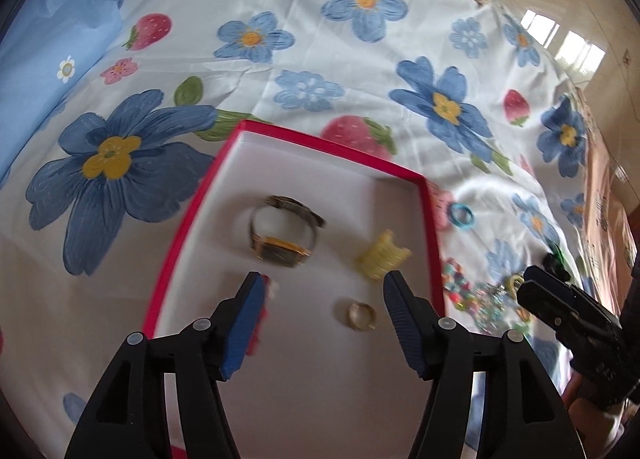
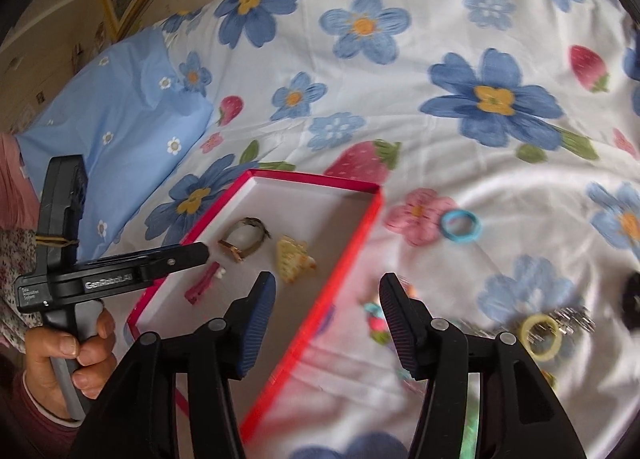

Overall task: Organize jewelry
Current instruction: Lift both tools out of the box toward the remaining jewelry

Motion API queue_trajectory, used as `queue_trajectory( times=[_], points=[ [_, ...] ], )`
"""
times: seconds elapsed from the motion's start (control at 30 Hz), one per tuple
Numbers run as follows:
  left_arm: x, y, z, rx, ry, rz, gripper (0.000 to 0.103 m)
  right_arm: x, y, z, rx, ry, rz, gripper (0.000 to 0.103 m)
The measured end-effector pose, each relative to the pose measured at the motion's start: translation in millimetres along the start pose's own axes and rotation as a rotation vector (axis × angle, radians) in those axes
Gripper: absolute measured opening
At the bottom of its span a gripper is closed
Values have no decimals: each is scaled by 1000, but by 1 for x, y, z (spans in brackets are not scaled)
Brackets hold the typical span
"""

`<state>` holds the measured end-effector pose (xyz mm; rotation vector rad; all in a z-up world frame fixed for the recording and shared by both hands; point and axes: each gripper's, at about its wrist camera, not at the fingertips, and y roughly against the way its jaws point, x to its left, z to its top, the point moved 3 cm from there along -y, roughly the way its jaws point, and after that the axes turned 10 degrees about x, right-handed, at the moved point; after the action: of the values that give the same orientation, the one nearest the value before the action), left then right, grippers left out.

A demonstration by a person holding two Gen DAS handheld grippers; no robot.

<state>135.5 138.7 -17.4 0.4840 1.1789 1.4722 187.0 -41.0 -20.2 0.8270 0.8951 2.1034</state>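
My red box [image 1: 224,163] lies on the bed just ahead of my left tongs [image 1: 324,287], holding a watch [image 1: 286,229] and a gold ring [image 1: 361,315]. Both tongs gape empty; my right tongs [image 2: 326,287] straddle its rim. Flowered bedsheet [image 1: 320,39] all around, blue pillow [image 2: 116,99] far left.

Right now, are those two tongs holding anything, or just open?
Left tongs: open, holding nothing, above the red box.
Right tongs: open, holding nothing, over the box's right edge.
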Motion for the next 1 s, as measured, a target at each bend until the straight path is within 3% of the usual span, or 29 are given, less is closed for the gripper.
queue_trajectory(
  times=[0.47, 1.0],
  points=[
    [-48, 13, -22, 21, -114, -39, 65, -61, 61, -42, -53, -130, -103, 56],
    [-96, -5, -24, 56, -228, -62, 65, -108, 83, -77, -53, -228, -170, 56]
  ],
)
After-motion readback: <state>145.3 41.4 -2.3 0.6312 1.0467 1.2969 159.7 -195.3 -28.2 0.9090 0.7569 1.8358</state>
